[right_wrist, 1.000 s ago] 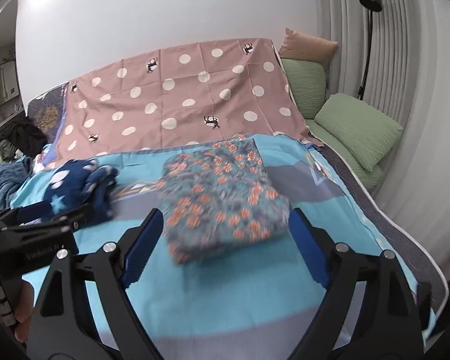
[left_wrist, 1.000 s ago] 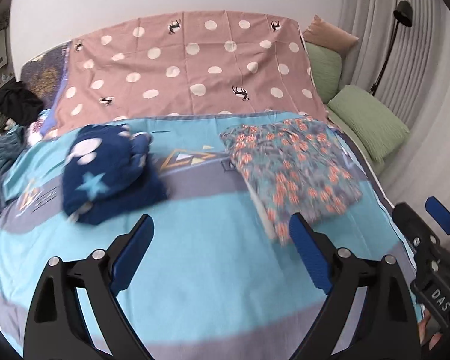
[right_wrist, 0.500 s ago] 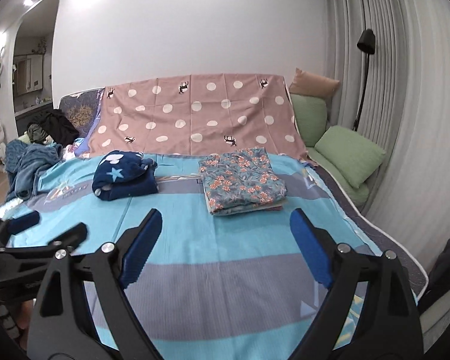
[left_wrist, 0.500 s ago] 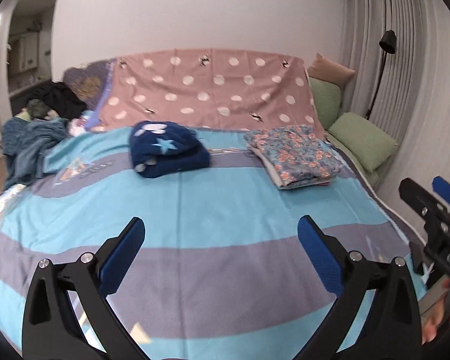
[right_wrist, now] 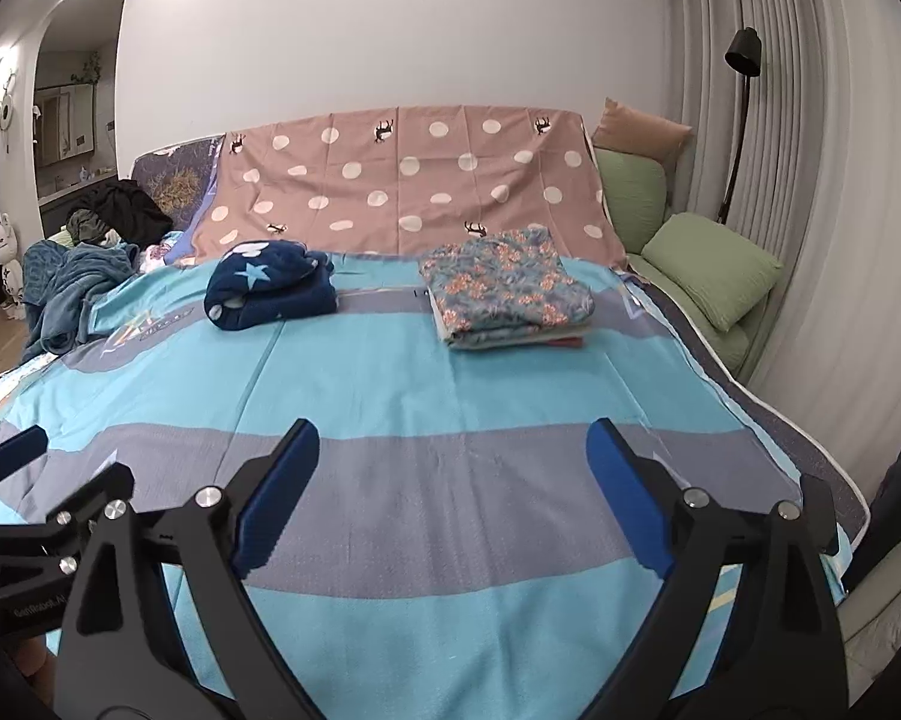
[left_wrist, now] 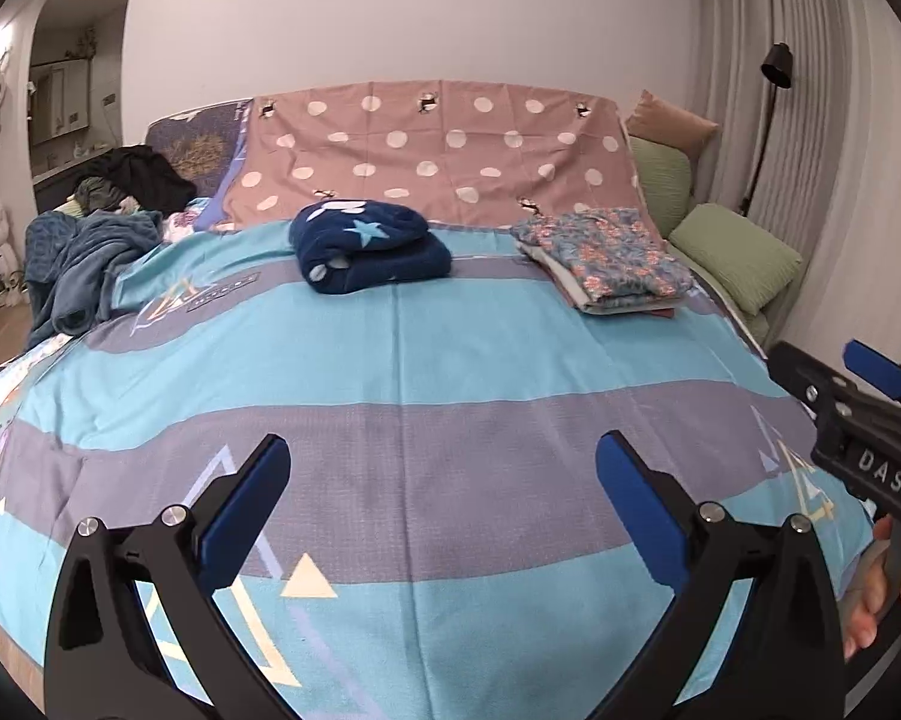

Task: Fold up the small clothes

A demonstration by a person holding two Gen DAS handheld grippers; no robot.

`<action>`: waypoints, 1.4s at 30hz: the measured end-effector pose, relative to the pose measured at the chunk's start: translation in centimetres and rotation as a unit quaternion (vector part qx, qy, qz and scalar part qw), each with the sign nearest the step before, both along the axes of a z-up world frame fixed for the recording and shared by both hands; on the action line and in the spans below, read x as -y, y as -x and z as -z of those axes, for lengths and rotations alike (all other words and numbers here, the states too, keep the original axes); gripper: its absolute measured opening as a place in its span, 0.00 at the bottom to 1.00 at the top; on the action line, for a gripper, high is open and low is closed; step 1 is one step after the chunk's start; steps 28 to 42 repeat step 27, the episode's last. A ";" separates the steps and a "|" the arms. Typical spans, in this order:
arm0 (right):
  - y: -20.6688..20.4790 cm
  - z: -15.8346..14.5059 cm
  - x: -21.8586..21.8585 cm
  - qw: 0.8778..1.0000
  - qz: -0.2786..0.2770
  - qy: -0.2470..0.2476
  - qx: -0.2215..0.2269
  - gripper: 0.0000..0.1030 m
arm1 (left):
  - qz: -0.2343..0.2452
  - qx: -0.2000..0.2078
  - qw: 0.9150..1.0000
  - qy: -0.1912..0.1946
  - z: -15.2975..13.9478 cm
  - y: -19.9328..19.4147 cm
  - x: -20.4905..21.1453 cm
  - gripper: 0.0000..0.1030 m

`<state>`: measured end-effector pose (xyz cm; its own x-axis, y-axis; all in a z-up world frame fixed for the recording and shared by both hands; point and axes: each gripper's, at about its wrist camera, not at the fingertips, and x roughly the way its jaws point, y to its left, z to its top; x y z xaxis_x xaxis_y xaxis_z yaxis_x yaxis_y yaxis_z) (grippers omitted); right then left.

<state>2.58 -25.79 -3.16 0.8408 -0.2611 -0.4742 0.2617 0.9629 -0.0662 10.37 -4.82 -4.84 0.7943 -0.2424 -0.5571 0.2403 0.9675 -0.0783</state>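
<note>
**Both grippers empty, folds could slump**

My left hand-held gripper (left_wrist: 438,498) and right hand-held gripper (right_wrist: 453,483) hang wide and empty over the bed (right_wrist: 450,372). The navy star garment (left_wrist: 366,249) and floral stack (right_wrist: 507,288) lie far off; the navy bundle looks loose and might unroll.

- I see a plain white wall (right_wrist: 390,30) behind the bed (right_wrist: 450,390), which wears a blue and grey striped cover.
- A pink dotted sheet (right_wrist: 402,180) drapes the headboard.
- Pleated curtains (right_wrist: 780,120) and a black floor lamp (right_wrist: 741,54) stand right, beside green cushions (right_wrist: 708,264).
- An arched doorway (right_wrist: 72,60) opens left.
</note>
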 end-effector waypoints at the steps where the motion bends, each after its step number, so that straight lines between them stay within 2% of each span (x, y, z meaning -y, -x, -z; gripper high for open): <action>1: -0.1 0.1 -0.2 1.000 -0.001 0.003 -0.003 0.90 | -0.007 0.002 1.000 -0.002 0.0 0.0 -0.1 0.99; 8: -0.6 0.5 -0.4 1.000 -0.001 0.002 -0.007 0.91 | -0.028 -0.006 0.999 0.025 -0.2 -0.9 -2.0 0.99; 15: -1.4 0.5 -0.7 1.000 -0.002 0.007 -0.008 0.91 | -0.032 -0.001 0.999 0.023 -0.7 -0.9 -2.3 0.99; 23: -1.2 0.2 -0.9 1.000 0.007 0.018 0.000 0.92 | -0.009 0.006 1.000 0.014 -1.2 -0.3 -1.4 0.99; 42: -1.0 0.1 -0.8 1.000 0.008 0.019 0.003 0.92 | -0.010 0.008 1.000 0.013 -1.4 -0.1 -1.2 0.99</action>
